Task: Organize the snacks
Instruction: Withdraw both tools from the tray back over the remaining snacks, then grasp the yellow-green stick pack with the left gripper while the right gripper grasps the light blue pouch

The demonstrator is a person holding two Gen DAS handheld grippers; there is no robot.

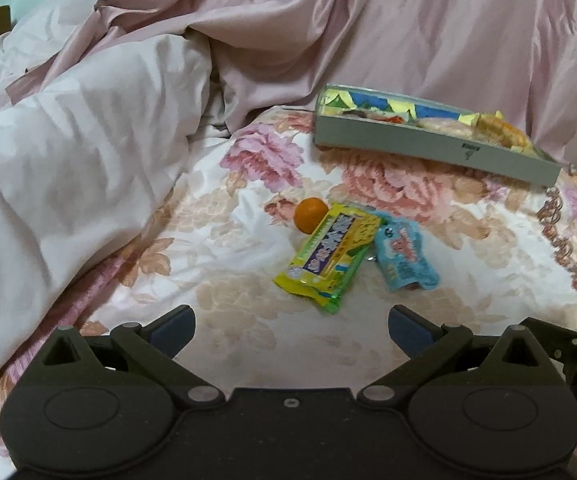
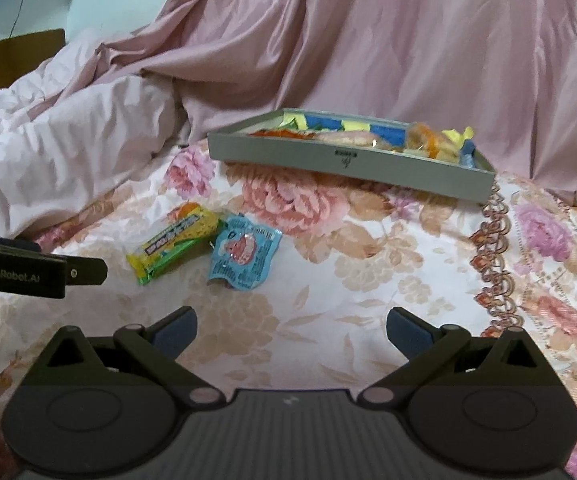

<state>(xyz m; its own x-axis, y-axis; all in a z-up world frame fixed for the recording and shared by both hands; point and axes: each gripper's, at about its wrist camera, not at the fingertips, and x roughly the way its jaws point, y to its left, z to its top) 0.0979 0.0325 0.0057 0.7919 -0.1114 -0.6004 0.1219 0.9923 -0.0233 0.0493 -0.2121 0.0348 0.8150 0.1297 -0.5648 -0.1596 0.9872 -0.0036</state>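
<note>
While both grippers hover above the floral bedspread (image 1: 216,248), neither holds anything. The left gripper (image 1: 291,330) has its fingers spread wide, with bare fabric between the blue pads (image 1: 172,330). The right gripper (image 2: 291,332) stands the same way — fingers apart, nothing between them.

Three loose snacks lie together on the bedspread ahead of both grippers:
- a yellow-green wrapped bar (image 1: 328,258), lying at a slant;
- a small orange fruit (image 1: 309,215), touching the bar's far end;
- a blue packet (image 1: 406,258), just beside the bar on its right.

Further back sits a grey tray (image 1: 428,148) — already holding several wrapped snacks — well apart from the loose group. Behind it rises pink draped fabric (image 1: 428,32); a rumpled pale duvet (image 1: 68,152) lies to the left.
</note>
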